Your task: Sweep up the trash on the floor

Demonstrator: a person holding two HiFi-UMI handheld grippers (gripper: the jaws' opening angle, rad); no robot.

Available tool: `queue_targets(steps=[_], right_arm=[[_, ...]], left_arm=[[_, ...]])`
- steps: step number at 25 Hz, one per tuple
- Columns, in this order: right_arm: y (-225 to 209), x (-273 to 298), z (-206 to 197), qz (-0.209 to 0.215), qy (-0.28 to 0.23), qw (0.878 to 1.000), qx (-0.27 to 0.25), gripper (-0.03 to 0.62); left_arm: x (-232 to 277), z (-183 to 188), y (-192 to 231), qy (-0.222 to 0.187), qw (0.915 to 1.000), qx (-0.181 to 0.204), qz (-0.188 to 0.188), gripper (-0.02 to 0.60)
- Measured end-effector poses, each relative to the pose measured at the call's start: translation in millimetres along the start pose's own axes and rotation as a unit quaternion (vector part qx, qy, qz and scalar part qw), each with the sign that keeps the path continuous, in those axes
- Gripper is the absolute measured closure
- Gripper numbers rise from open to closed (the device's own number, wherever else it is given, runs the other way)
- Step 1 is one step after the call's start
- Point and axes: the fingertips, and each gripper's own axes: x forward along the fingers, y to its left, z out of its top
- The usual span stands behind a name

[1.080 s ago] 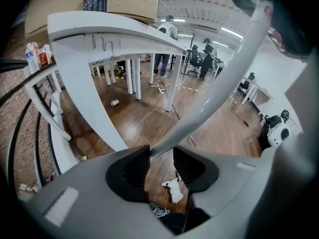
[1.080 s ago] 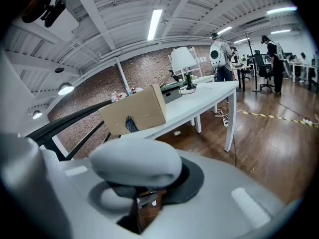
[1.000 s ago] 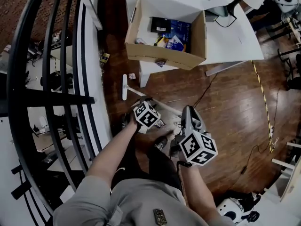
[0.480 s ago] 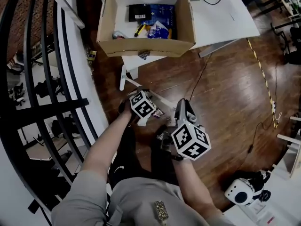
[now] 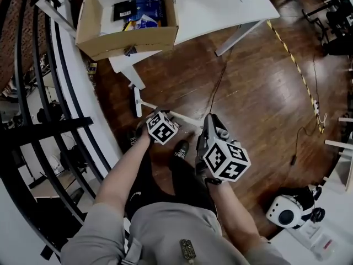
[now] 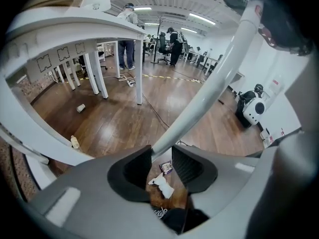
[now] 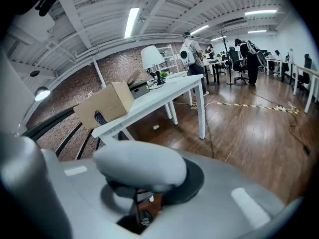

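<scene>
Dark wood floor. My left tongs have just been closing, clamped on white broom handle. Right tongs grip grey dustpan handle. Paper scrap lies near, under left tongs.

Ceiling strip lights give the hall an even, cool brightness and leave pale sheens on the wooden floor. In the head view the floor reads dark and muted, while the white worktop is nearly washed out. Wide-angle lenses bend every straight line: the black railing bows round the left edge, and both gripper views end in black, vignetted corners. Up close, focus fails. The white broom handle is a bright, soft-edged streak, and a grey handle is a smooth blur before the lens. Distant parts of the hall are sharper. Shade gathers under the worktop.
</scene>
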Motion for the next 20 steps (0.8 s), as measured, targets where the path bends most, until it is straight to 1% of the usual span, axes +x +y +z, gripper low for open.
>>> queue_targets(steps=[5,8,10,12,16,18,20], right_arm=[[-29,-28,5,-0.009,0.013,1.0,-0.011,0.545],[-46,-42,11,-0.015,0.016,1.0,-0.004,0.545],[-47,-45,17,-0.009,0.016,1.0,-0.006,0.545],[-40,-47,24,0.008,0.015,1.0,-0.014,0.545],[-12,-50,40,0.05,0.013,0.998,-0.04,0.544],[5,-47,44,0.068,0.012,0.996,-0.047,0.543],[20,-41,46,0.081,0.01,0.996,-0.043,0.543]], left_arm=[[8,15,-51,-0.005,0.9998,0.001,-0.02,0.459],[11,25,-69,-0.011,0.9996,-0.002,-0.026,0.463],[9,31,-76,-0.017,0.9994,-0.006,-0.031,0.466],[3,34,-78,-0.019,0.9992,-0.012,-0.033,0.469],[-15,41,-72,-0.025,0.9992,-0.018,-0.024,0.477],[-25,37,-61,-0.024,0.9994,-0.022,-0.014,0.48],[-35,30,-45,-0.022,0.9995,-0.023,-0.001,0.48]])
